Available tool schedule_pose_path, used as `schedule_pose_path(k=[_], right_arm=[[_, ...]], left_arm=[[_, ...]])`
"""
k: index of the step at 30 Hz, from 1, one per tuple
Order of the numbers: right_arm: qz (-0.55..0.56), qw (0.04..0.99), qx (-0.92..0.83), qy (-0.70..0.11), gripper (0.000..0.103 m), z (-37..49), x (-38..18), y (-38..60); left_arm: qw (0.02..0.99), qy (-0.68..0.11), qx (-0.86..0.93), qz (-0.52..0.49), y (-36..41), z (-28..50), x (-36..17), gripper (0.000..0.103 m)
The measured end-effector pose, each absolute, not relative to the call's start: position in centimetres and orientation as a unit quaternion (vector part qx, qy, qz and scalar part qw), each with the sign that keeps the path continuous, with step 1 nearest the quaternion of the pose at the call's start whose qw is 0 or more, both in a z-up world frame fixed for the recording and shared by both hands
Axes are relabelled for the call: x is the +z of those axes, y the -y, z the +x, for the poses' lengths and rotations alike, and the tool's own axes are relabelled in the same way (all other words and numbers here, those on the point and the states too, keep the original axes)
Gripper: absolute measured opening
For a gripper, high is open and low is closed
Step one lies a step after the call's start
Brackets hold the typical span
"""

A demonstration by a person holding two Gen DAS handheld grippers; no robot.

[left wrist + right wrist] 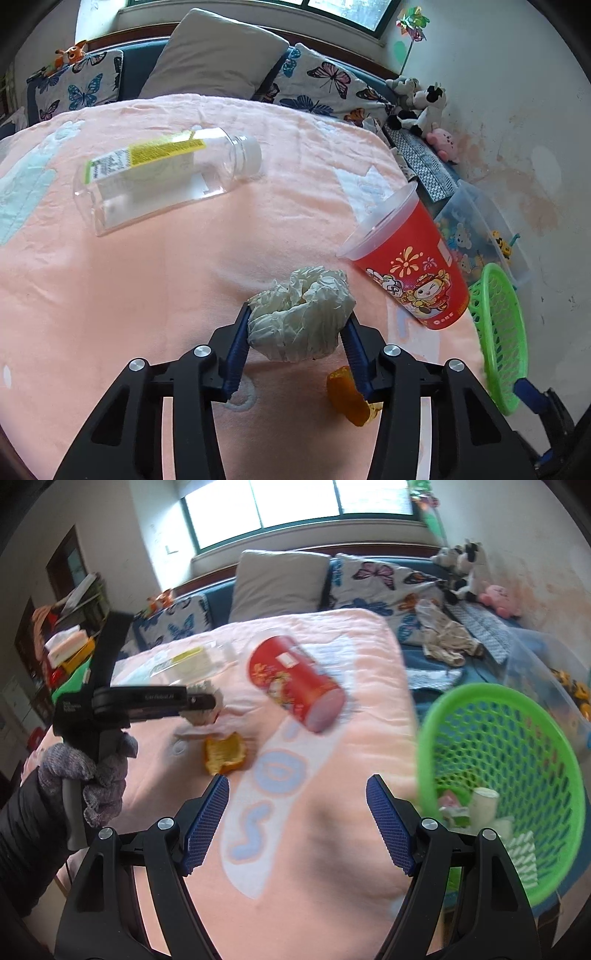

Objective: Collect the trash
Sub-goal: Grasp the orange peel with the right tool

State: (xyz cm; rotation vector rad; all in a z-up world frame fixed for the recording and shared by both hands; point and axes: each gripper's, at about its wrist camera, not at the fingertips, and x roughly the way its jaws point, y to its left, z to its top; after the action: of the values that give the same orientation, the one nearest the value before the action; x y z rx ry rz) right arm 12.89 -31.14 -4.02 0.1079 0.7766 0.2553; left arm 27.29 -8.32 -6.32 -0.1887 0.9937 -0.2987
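Blue ribbed pads of my left gripper (297, 332) press both sides of a crumpled white paper wad (301, 314), which sits squeezed between them just above the pink blanket (147, 277). No earlier view is on hand, so only the grip itself can be reported: pads on paper, the wad bulging out above the fingertips.

Just beneath that gripper's right finger lies a piece of orange peel (347, 397), resting on the blanket. Beyond the wad, to the right, a red plastic cup (410, 266) printed with cartoon figures lies on its side, its clear-rimmed mouth turned toward the pillows. Farther off, to the left, a clear plastic bottle (162, 177) with a yellow label and white cap also lies flat on the blanket.

My right gripper (297, 825) stands wide, nothing between its blue pads, hovering over the blanket's pale lettering. A green mesh basket (491, 716) tilts at the bed's right edge, just beside the right finger, with a few scraps and a small paper cup (484, 803) already inside.

From the right wrist view, a gloved hand (98, 775) in a dark sleeve grips the left tool's handle, near the peel.
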Motion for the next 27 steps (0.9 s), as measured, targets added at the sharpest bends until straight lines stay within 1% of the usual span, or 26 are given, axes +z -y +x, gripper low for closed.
schedule_pose_path(k=[8,15,22,24,27], right_arm=[[0.034,0.900,0.170,-0.399,0.077,15.5,-5.3,26.6],[0.018,0.890,0.188,-0.415,0.072,18.1,-6.7,23.4],[0.013,0.883,0.181,-0.433,0.068,20.5,-8.6,22.1],[0.007,0.882,0.178,-0.437,0.063,20.8,-9.0,21.7],[0.003,0.880,0.175,-0.441,0.062,21.1,-9.6,21.3]], left_arm=[[0.878,-0.446,-0.146,-0.090,5.7,25.1,-3.4,0.046],[0.886,-0.435,-0.136,-0.088,3.4,23.9,-2.1,0.046],[0.888,-0.431,-0.135,-0.090,2.1,23.3,-2.0,0.046],[0.888,-0.431,-0.135,-0.090,2.0,23.2,-2.0,0.046],[0.887,-0.432,-0.135,-0.090,1.9,23.2,-2.2,0.046]])
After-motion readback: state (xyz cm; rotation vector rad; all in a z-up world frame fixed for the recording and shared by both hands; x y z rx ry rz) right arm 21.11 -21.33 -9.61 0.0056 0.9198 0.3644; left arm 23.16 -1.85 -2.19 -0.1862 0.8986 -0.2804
